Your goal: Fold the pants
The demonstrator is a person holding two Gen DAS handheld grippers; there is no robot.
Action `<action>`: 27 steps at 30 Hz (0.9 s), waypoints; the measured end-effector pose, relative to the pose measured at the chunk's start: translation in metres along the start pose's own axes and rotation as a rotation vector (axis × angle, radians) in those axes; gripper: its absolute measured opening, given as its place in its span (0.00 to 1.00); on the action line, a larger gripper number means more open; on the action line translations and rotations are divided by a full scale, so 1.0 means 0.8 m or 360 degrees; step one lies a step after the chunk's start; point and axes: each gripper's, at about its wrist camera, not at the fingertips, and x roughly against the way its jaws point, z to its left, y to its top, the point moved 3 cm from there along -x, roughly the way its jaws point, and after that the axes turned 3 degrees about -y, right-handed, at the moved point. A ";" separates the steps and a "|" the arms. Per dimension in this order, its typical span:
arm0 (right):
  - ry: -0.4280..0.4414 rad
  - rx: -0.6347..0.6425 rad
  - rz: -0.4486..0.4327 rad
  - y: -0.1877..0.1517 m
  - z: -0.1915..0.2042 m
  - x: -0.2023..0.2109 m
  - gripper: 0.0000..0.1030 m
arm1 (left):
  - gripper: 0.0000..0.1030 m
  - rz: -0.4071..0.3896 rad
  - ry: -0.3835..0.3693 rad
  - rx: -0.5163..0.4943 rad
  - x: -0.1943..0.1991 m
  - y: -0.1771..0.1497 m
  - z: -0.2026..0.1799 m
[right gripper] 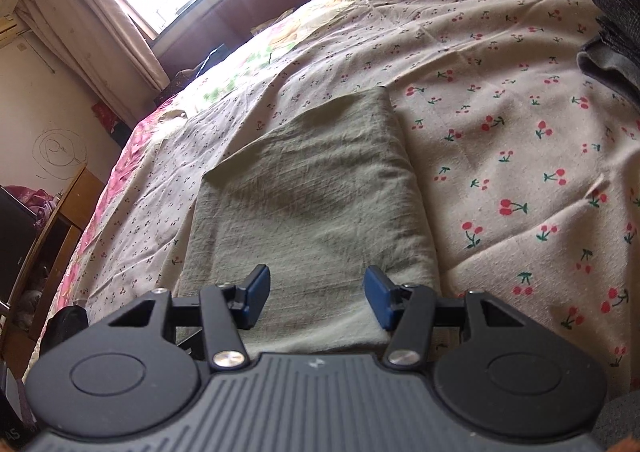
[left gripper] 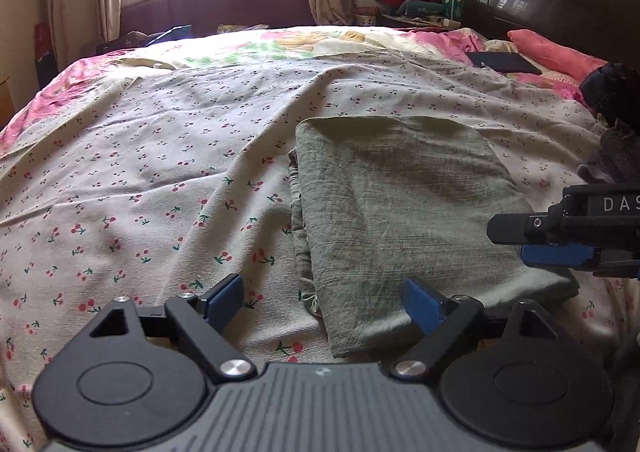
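Pants [left gripper: 404, 212], grey-green and folded into a flat rectangle, lie on the cherry-print bedspread [left gripper: 140, 172]. Left gripper [left gripper: 324, 302] hovers at their near corner, jaws wide apart and empty, one blue pad over the cloth. Right gripper [right gripper: 318, 296] hangs over their near edge, jaws likewise spread, holding nothing.

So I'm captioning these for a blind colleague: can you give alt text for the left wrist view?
Green pants, folded into a rectangle, lie on a cherry-print bedsheet. The open left gripper hovers at their near edge, holding nothing. The right gripper reaches in from the right.
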 end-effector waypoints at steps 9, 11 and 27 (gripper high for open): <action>-0.0019 0.0059 -0.0005 -0.001 0.004 -0.005 0.52 | 1.00 0.0027 0.0000 0.0070 -0.014 0.001 0.008; -0.0021 0.0063 -0.0006 -0.001 0.004 -0.007 0.52 | 1.00 0.0019 0.0005 0.0077 -0.014 0.002 0.009; -0.0030 0.0079 -0.0003 -0.002 0.005 -0.011 0.53 | 1.00 -0.0025 0.0048 0.0086 -0.011 0.006 0.014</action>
